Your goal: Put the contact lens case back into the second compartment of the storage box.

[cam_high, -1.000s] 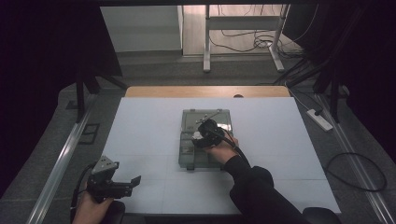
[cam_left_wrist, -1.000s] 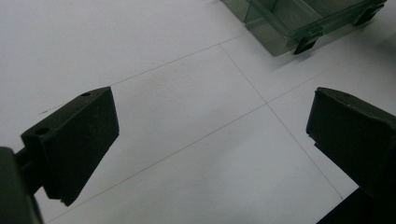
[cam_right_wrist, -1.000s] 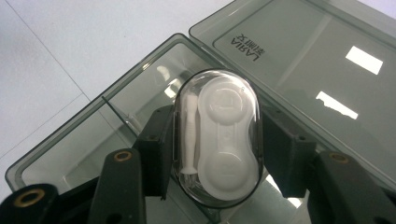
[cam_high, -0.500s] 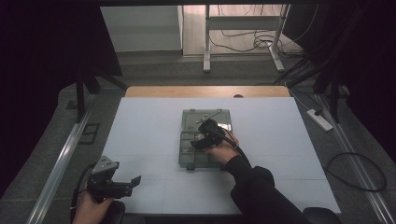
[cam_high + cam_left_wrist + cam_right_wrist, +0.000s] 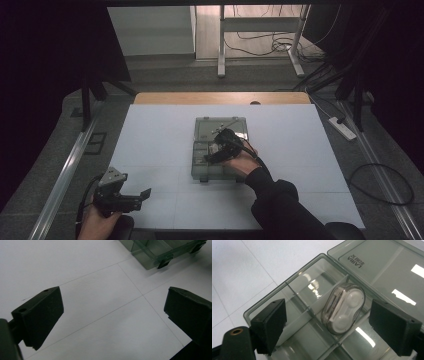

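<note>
A clear lens case (image 5: pixel 343 308) lies in the open grey box (image 5: pixel 294 293).
Its long side slants across 1 box slot. The right gripper (image 5: pixel 327 325) hovers wide open above it, holding nothing. The left gripper (image 5: pixel 112 312) is wide open and holds nothing over the white table (image 5: pixel 82 272).

The organiser box (image 5: pixel 160 252) is cut off by the top edge.

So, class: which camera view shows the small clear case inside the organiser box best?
The right gripper view: the clear case lies close up in a box compartment, between open jaws. The high view hides it under the right gripper; the left gripper view catches a box corner.
</note>
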`<state>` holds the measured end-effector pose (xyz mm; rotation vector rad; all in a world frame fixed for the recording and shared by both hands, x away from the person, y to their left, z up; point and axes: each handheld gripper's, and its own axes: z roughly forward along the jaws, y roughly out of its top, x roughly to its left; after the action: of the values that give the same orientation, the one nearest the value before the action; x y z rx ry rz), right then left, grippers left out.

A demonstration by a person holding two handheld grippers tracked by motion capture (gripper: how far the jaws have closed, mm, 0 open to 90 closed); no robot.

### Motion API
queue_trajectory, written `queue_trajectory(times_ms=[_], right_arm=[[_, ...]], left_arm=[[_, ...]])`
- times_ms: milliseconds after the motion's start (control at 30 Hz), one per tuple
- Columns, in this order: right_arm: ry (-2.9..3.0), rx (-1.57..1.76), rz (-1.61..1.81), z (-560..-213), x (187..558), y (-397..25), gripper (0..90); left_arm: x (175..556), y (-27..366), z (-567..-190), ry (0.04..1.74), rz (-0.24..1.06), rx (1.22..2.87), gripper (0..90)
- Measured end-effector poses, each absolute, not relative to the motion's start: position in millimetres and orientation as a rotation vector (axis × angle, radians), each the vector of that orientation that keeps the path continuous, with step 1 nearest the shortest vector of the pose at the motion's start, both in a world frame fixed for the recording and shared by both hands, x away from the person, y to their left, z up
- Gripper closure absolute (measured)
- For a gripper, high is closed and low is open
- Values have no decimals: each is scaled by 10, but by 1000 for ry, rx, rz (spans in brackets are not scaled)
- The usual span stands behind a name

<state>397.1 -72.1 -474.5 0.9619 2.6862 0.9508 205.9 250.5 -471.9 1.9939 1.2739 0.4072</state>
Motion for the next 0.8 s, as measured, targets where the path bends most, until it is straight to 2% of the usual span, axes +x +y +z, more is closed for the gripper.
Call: queue_trajectory(times_ms=[400, 800], right_arm=[[2711, 933, 944, -4738, 3862, -817, 67], [2733, 941, 931, -4771, 3811, -929, 50]], left_arm=[[2058, 2503, -4718, 1274, 409, 1995, 23], [2057, 2503, -4717, 1272, 408, 1997, 23]])
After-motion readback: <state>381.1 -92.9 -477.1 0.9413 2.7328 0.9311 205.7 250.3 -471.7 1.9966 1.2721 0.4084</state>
